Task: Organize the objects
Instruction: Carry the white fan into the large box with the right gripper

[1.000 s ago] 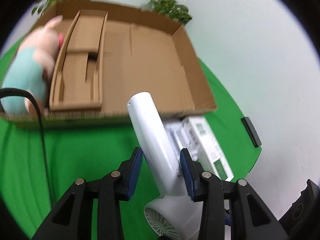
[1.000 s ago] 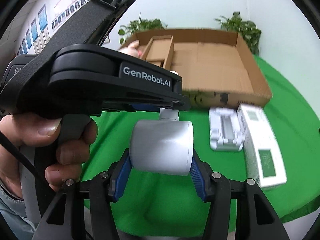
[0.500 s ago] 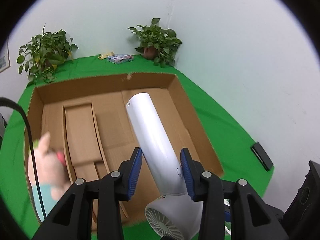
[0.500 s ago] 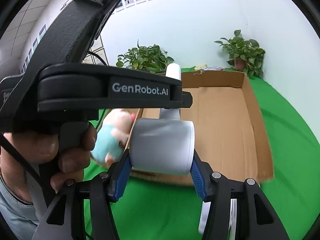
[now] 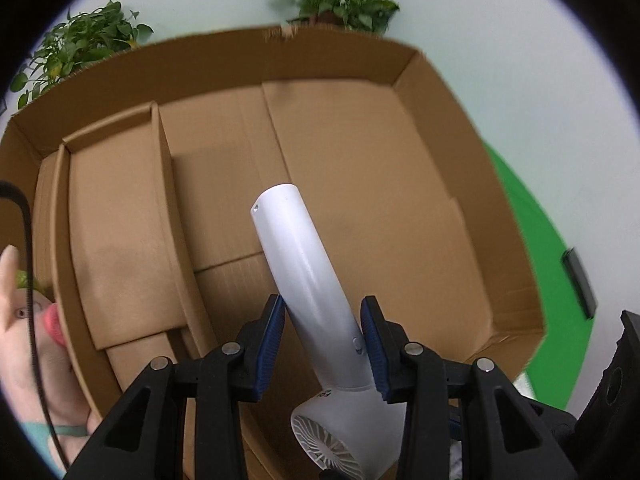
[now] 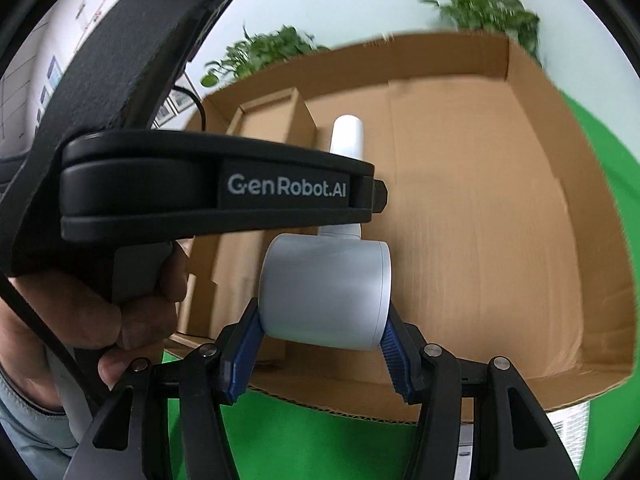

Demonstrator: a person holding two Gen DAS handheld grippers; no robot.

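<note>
the white hair dryer (image 5: 308, 280) is held up in the air over the open cardboard box (image 5: 472, 184), carried by both tools at once. the left gripper (image 5: 322, 340) has its blue pads closed on the dryer's handle just above the round body, and the right gripper (image 6: 322, 344) is clamped across the grey barrel (image 6: 326, 292) of the same dryer, pads pressing on both sides. in the left wrist view the handle's free end points out over the bare floor of the box, to the right of the cardboard insert (image 5: 120, 236); a pink plush toy (image 5: 28, 320) lies at the box's far left side (only partly in view). judging by the shape, the dryer is a rigid plastic shell, fairly light but unevenly weighted toward the motor end, and its smooth rounded surfaces look slippery for flat pads, so it could rotate in a single grip. the two holds in use seem sensible: one on the narrow handle, one across the barrel, which stops it swinging. it does not look fragile, though the vented rear grille (image 5: 324, 440) is best kept off the pads. the likely next step is lowering it onto the bare box floor.
</note>
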